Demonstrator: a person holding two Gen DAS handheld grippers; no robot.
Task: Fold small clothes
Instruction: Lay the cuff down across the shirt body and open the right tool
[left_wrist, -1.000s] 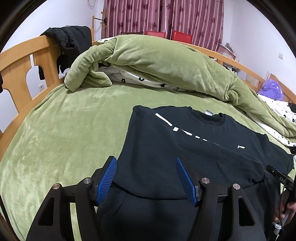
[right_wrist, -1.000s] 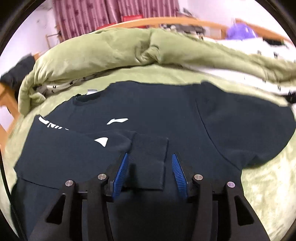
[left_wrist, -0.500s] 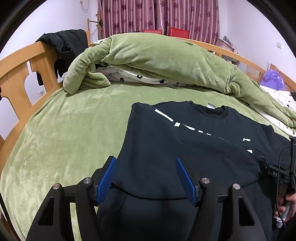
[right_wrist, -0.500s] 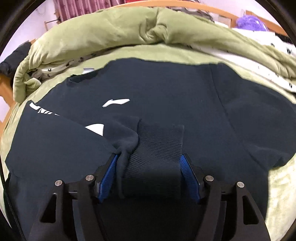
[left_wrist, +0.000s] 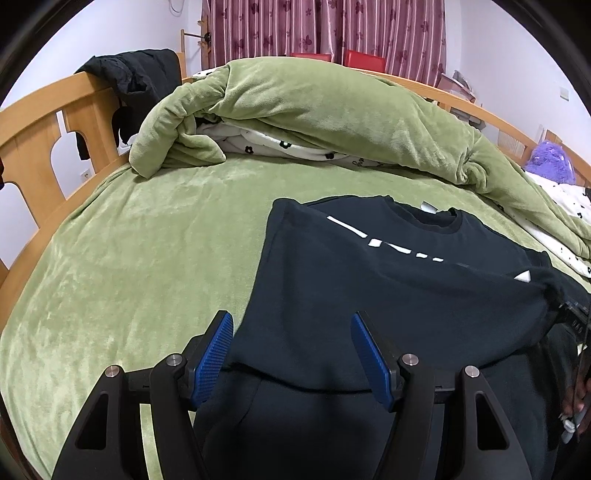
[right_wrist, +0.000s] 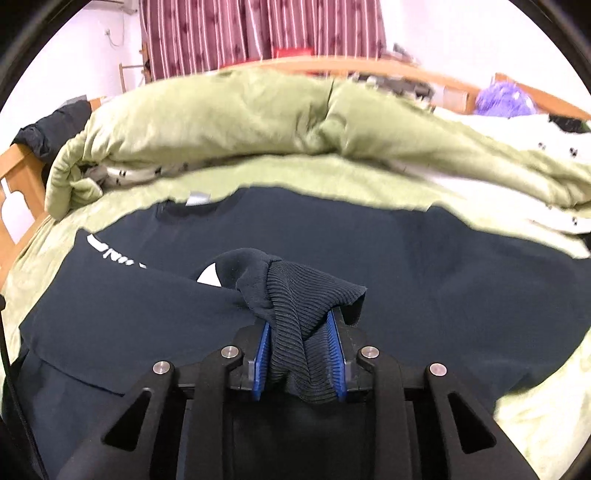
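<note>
A dark navy sweatshirt (left_wrist: 388, 288) with white lettering lies on the green bed sheet (left_wrist: 147, 258), its left side folded inward. My left gripper (left_wrist: 291, 354) hovers open over the folded edge near the hem, pinching nothing. In the right wrist view the sweatshirt (right_wrist: 424, 258) spreads wide, and its ribbed sleeve cuff (right_wrist: 295, 291) is bunched between the blue pads of my right gripper (right_wrist: 298, 332). Those jaws are closing and the pads press on the cuff, lifting it off the body. The right gripper's tip (left_wrist: 572, 314) shows at the left view's right edge.
A rolled green blanket (left_wrist: 314, 110) over a white flowered quilt (left_wrist: 280, 147) runs along the far side. A wooden bed rail (left_wrist: 37, 129) with a black garment (left_wrist: 136, 74) stands at left. A purple plush toy (left_wrist: 550, 162) sits far right. A hand (left_wrist: 576, 398) holds the right gripper.
The right gripper's jaws widened around the flat cuff, then closed on it, bunching it and raising it. The left gripper stayed open in the same place.
</note>
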